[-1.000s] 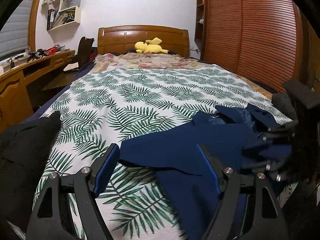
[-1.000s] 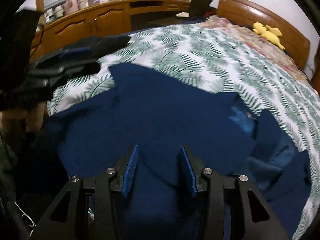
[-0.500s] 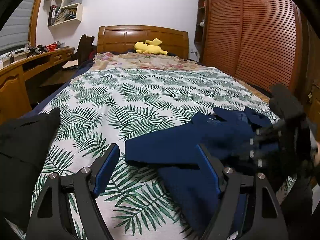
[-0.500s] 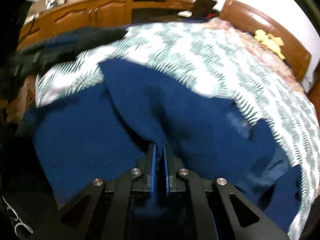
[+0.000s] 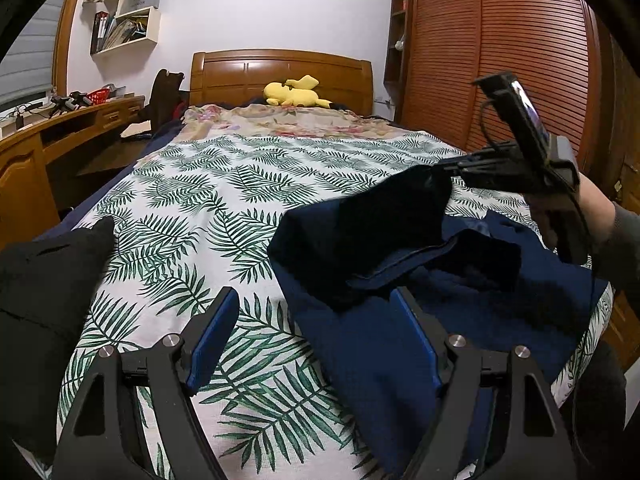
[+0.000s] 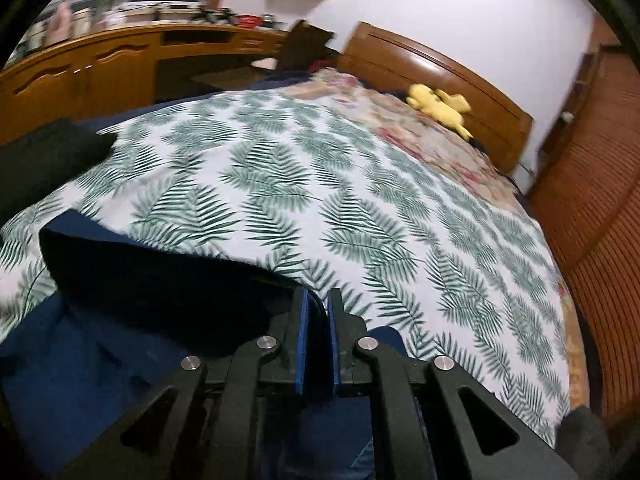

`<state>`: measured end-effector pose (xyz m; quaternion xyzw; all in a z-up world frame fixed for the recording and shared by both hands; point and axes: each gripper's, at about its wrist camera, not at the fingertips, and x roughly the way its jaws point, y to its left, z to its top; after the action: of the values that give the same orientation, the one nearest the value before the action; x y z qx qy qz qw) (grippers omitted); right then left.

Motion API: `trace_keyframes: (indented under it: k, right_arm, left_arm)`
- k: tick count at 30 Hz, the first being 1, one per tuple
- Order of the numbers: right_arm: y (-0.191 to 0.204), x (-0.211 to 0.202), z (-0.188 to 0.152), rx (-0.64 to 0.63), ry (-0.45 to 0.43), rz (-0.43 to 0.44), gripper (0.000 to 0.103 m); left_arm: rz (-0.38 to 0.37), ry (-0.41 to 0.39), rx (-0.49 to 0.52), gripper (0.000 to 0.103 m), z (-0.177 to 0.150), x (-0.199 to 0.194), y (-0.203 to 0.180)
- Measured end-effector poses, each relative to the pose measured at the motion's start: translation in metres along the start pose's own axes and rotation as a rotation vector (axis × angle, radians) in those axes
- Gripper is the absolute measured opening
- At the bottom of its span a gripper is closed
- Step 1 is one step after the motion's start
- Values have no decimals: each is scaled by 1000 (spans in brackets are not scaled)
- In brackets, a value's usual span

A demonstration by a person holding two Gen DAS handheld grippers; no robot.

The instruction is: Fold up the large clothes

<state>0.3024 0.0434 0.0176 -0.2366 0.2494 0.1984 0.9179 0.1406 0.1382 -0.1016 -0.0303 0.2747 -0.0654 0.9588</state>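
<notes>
A navy blue garment [image 5: 400, 320] lies on the near right part of the leaf-print bedspread [image 5: 224, 184]. My right gripper [image 6: 316, 312] is shut on a fold of the navy garment [image 6: 160, 292] and holds it lifted above the bed; in the left wrist view the right gripper [image 5: 444, 168] shows at the right with the cloth hanging from it. My left gripper [image 5: 316, 320] is open and empty, low over the garment's near left edge.
A black garment [image 5: 44, 280] lies at the bed's near left corner. A yellow plush toy [image 5: 294, 94] sits by the wooden headboard [image 5: 280, 68]. A wooden desk [image 5: 60, 128] runs along the left, a slatted wardrobe [image 5: 500, 60] along the right.
My right gripper shut on the navy garment and lifted a fold of it up and toward the right. My left gripper stayed open and shifted slightly.
</notes>
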Motion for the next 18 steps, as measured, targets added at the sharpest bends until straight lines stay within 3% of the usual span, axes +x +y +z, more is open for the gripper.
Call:
trace_keyframes:
  k: [1,4,14,18]
  right_arm:
    - [1,1,0,19,1,-7,28]
    - [9,-1,0,33,-7,22,40]
    - [29,-3,-39,-22,71,201,44]
    - [23,-5,-52,-65,97,187,44]
  left_arm:
    - [-1,0,0,78,0,0,0]
    - [-1,0,-2,78,1,0,1]
    - [1,7,0,78,-1,3,-2]
    - [-4,5,0,78,-1,3,-2]
